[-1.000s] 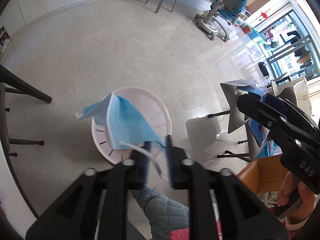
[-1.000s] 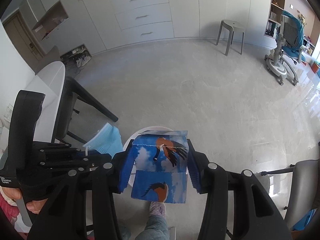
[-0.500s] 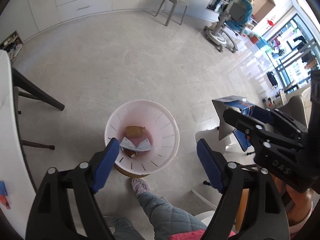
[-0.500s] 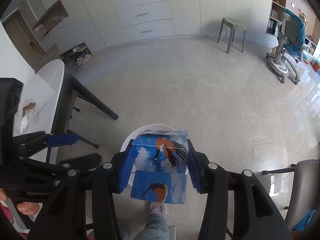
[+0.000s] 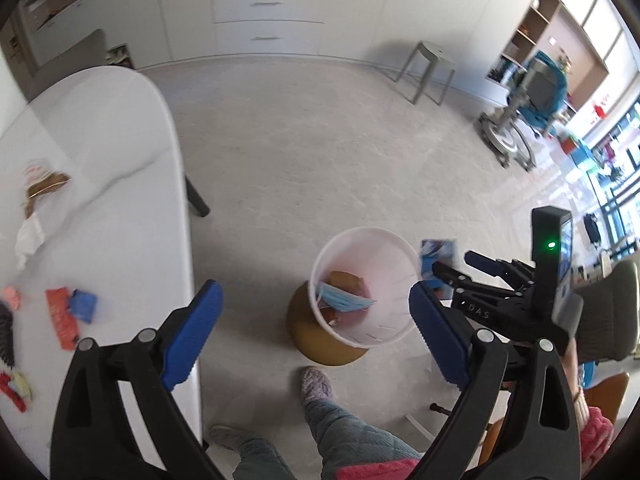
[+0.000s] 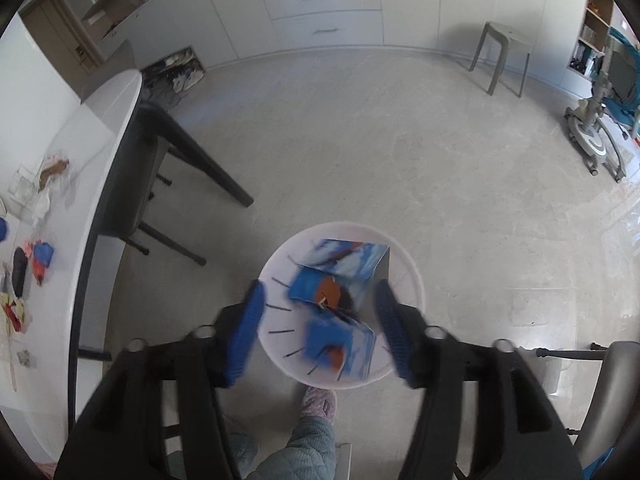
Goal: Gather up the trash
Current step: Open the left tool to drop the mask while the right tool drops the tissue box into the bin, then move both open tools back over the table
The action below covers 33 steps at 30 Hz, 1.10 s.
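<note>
— Where are your claws right now?

— My left claw [image 5: 316,328] is empty and its jaws are opening wide, above the floor between the white worktop [image 5: 120,152] and the bin [image 5: 362,240]. My right claw [image 6: 318,322] is over the bin's mouth, its jaws opening too.

— And the blue carton?

— The blue carton [image 6: 340,280] sits between the right claw's pads, above the bin. It's blurred, but the pads look clear of it on both sides, so I'd say nothing grips it.

— What's in the bin?

— A blue face mask [image 5: 340,300] lies inside the white bin, against a brown scrap [image 5: 346,280]. The bin stands on a round brown stool [image 5: 316,340], just ahead of my slippered foot [image 5: 316,386].

— Anything left on the worktop?

— Yes: a red wrapper [image 5: 60,316], a small blue packet [image 5: 82,304], a crumpled white tissue [image 5: 28,238] and more scraps at its near edge.
</note>
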Each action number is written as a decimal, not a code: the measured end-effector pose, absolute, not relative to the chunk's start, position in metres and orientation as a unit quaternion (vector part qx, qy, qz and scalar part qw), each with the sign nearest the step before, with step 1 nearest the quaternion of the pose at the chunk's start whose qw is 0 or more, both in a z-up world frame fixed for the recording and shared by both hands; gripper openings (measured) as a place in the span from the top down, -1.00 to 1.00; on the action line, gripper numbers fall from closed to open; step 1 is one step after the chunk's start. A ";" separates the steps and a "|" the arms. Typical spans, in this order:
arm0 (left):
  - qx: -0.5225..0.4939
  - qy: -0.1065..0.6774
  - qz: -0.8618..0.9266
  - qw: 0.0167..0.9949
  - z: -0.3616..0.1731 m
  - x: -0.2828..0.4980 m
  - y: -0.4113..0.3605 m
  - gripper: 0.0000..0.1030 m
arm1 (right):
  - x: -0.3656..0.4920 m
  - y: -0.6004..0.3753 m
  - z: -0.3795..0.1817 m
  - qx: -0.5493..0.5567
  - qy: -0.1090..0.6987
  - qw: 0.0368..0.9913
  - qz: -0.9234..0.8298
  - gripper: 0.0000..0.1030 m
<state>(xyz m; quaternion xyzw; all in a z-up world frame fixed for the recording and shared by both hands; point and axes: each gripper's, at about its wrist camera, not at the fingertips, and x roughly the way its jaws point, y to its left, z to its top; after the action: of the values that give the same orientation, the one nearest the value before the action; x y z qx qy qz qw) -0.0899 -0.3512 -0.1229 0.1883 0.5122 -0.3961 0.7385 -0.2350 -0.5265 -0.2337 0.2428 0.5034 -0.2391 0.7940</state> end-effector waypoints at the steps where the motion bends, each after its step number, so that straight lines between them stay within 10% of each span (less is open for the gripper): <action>1: 0.185 0.511 -0.389 0.744 -0.120 -0.087 -0.343 -0.77 | -0.233 -0.523 -0.235 0.239 0.507 0.791 -0.245 -0.75; 33: 0.075 0.456 -0.057 0.885 -0.099 -0.051 0.035 -0.85 | -0.043 -0.222 -0.102 0.061 0.441 0.895 0.034 -0.95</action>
<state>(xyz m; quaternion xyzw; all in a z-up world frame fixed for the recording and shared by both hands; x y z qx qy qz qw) -0.0513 0.0345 -0.0993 0.0751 0.4564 -0.0571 0.8848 -0.0434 -0.2220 -0.1020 0.0613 0.4414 0.0342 0.8945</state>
